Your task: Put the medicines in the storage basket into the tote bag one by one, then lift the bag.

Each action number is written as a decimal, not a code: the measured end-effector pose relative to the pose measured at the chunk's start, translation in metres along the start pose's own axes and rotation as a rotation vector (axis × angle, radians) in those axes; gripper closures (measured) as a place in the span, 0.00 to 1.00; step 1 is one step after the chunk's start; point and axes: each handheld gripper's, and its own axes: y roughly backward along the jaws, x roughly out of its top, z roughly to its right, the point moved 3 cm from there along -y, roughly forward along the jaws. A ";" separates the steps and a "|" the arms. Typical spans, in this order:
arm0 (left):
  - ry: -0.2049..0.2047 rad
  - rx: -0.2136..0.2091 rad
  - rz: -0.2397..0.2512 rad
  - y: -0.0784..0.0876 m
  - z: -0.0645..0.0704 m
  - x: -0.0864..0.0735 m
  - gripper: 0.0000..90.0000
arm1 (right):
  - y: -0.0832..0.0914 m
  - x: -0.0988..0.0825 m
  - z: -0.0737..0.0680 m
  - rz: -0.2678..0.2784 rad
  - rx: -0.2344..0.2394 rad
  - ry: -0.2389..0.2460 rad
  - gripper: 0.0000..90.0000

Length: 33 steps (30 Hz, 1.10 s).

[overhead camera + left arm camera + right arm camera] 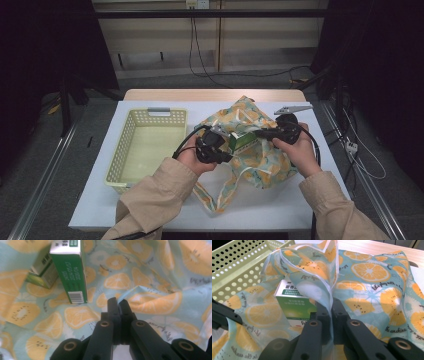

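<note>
While both forearms angle inward, each gripper's jaws pinch the fruit-print bag (pixel 260 155) rim, closed.

basket (pixel 150 145): pale yellow-green, perforated walls, grey handle at its far rim; stands on the left part of the surface, nothing visible inside it; its corner also shows in the right gripper view (pixel 237 262).
surface (pixel 280 200): white sheet over a light wooden top, whose bare strip shows along the far edge.
floor (pixel 45 160): grey, on both sides of the surface.
metal rails (pixel 42 190): run along the floor left and right of the surface.
cables (pixel 200 60): dark, hang from a wall socket beyond the surface and trail across the floor.
power strip (pixel 351 146): probably one, small and white, on the floor at right.
curtains (pixel 380 60): dark, on both sides.
</note>
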 end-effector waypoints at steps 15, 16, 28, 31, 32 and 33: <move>-0.012 0.058 0.048 0.030 -0.012 0.035 1.00 | 0.006 0.011 -0.001 0.015 0.006 0.005 0.97; -0.012 0.060 0.059 0.034 -0.012 0.038 1.00 | 0.008 0.013 -0.002 0.020 0.008 0.007 0.97; -0.047 0.147 0.177 0.094 -0.025 0.096 1.00 | 0.037 0.060 -0.008 0.095 -0.001 0.030 0.98; -0.049 0.173 0.210 0.111 -0.030 0.111 1.00 | 0.046 0.076 -0.012 0.129 -0.003 0.039 0.98; -0.043 0.177 0.230 0.115 -0.031 0.115 1.00 | 0.050 0.081 -0.013 0.146 -0.002 0.039 0.98; -0.044 0.182 0.240 0.119 -0.033 0.119 1.00 | 0.053 0.087 -0.014 0.164 0.002 0.037 0.98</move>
